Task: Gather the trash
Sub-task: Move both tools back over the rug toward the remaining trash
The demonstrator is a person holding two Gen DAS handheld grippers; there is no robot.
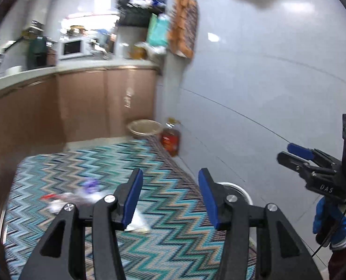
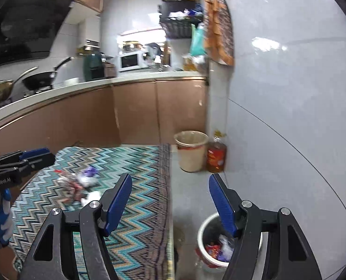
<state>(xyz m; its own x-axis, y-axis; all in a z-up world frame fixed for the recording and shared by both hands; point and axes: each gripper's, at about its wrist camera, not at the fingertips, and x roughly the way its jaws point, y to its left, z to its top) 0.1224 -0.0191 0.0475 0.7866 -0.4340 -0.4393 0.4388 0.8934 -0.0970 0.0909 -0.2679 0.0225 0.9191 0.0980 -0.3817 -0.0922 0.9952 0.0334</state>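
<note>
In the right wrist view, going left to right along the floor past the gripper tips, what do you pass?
Pile of trash on the zigzag rug → bare floor strip → beige bin → orange bottle → grey wall.

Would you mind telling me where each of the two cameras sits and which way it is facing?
Left wrist view: on the left hand-held gripper, looking forward and down over the zigzag rug toward the cabinets; the right hand-held gripper and a blue-gloved hand show at right.
Right wrist view: on the right hand-held gripper, facing the same corner, above the white bin; the left hand-held gripper shows at left.
Shared: rug, scattered trash, beige bin, orange bottle.
</note>
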